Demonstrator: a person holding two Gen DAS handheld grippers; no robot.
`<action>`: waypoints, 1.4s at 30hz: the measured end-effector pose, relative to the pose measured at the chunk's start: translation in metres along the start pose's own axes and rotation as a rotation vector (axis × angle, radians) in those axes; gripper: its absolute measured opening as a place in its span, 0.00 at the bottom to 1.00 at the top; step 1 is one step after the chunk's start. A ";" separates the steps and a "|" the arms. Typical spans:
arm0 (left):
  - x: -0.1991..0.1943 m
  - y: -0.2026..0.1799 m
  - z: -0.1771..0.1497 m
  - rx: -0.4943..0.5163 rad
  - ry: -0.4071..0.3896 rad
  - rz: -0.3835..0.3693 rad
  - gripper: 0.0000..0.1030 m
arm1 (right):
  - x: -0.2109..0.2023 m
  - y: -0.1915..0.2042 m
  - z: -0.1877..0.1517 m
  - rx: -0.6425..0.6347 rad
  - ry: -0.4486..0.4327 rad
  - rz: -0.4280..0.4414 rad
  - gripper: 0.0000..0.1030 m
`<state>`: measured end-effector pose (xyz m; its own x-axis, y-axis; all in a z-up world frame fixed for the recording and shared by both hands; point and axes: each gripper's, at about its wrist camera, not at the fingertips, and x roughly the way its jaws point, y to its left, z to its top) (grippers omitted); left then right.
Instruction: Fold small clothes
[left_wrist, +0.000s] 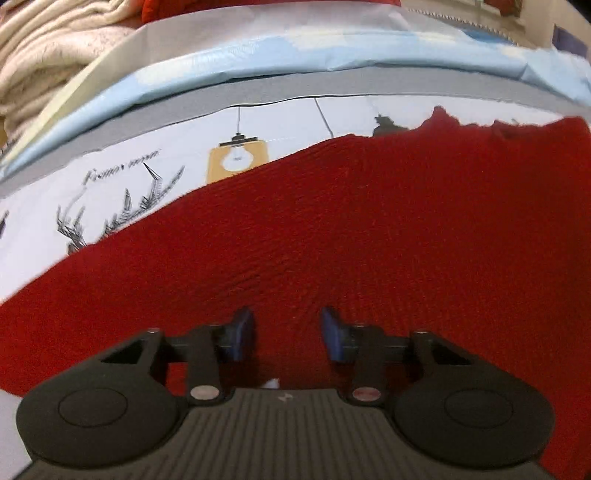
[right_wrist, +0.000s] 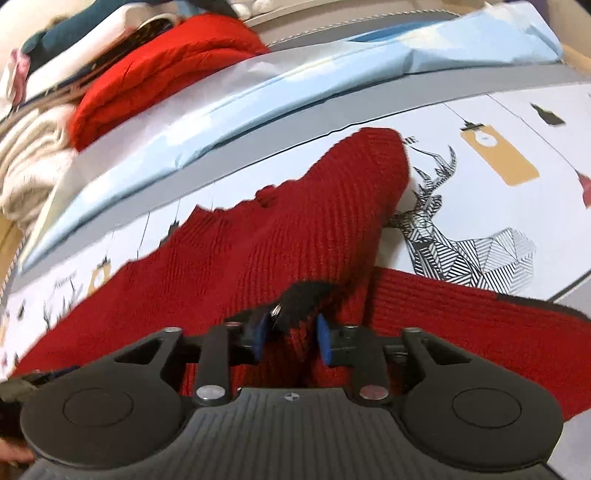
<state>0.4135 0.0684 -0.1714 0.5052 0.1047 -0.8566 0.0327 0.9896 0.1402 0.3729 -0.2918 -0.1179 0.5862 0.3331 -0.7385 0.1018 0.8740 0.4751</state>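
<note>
Right now a red knit sweater (left_wrist: 369, 229) lies spread over a printed sheet (left_wrist: 122, 192) w/ deer and lamp drawings; whether a bed or a tabletop is under the sheet I can't tell. Left gripper (left_wrist: 287, 338) hovers low over the sweater's flat middle, fingers (left_wrist: 242, 334) partly open, blue pads apart w/ only flat knit showing in the gap, nothing pinched. Right gripper (right_wrist: 289, 338) sits over the sweater too, near the deer print (right_wrist: 454, 236); its fingers (right_wrist: 325, 343) are partly open, and a bunched fold of red knit w/ a black cuff (right_wrist: 304, 299) lies between them. Left pad looks close to or touching the cuff, right pad shows a slim gap, so a firm grip isn't visible. One sleeve (right_wrist: 369, 177) runs up from that fold toward the deer's antlers. Beyond the sweater, a light-blue folded sheet (right_wrist: 221, 110) lies along the far edge, and past it a pile: another red knit (right_wrist: 155, 77) and a cream blanket (right_wrist: 29, 158).
</note>
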 end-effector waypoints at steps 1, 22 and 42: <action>0.001 0.005 0.000 -0.003 0.006 -0.001 0.45 | -0.002 -0.003 0.002 0.013 -0.013 -0.006 0.41; 0.005 0.041 0.013 -0.118 0.070 0.388 0.45 | -0.031 -0.107 -0.061 0.681 0.053 -0.281 0.47; -0.006 0.045 0.012 -0.094 0.111 0.153 0.49 | -0.061 -0.249 0.039 0.492 -0.430 -0.441 0.10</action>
<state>0.4228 0.1107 -0.1541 0.3995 0.2599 -0.8791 -0.1207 0.9655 0.2306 0.3430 -0.5433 -0.1722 0.6581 -0.2621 -0.7058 0.6827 0.6029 0.4128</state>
